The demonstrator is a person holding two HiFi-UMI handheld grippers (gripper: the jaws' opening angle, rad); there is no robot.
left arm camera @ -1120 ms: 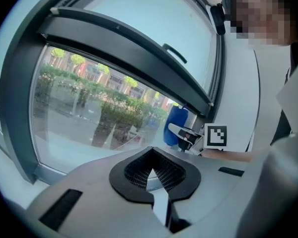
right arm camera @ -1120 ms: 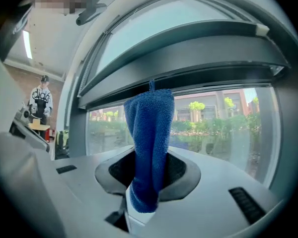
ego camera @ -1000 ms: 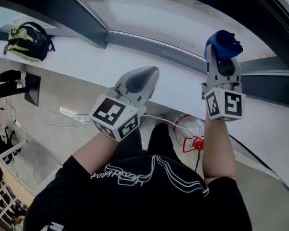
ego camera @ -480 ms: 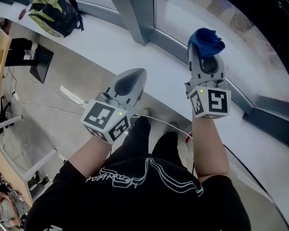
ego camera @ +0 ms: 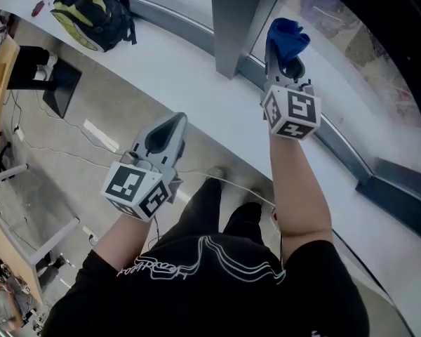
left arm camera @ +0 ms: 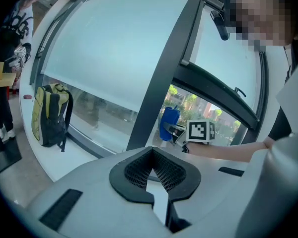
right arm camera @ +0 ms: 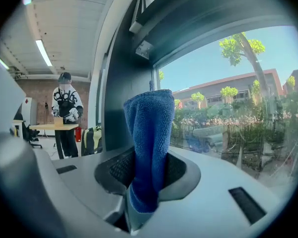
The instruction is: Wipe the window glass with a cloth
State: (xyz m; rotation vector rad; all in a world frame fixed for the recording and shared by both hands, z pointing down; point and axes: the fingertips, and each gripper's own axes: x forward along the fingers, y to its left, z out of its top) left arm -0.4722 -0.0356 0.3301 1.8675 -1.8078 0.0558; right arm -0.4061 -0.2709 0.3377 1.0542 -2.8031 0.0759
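One blue cloth (right arm camera: 150, 133) in the right gripper (right arm camera: 148, 175)

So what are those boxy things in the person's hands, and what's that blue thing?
They are hand-held claws, one in each hand, and the cubes with square patterns are part of them. One picture comes from a camera on the person's head, looking down. The other two come from cameras riding on each claw. The right claw pinches a blue cloth, up near the window glass. The left claw is shut and holds nothing. A backpack sits on the white ledge.
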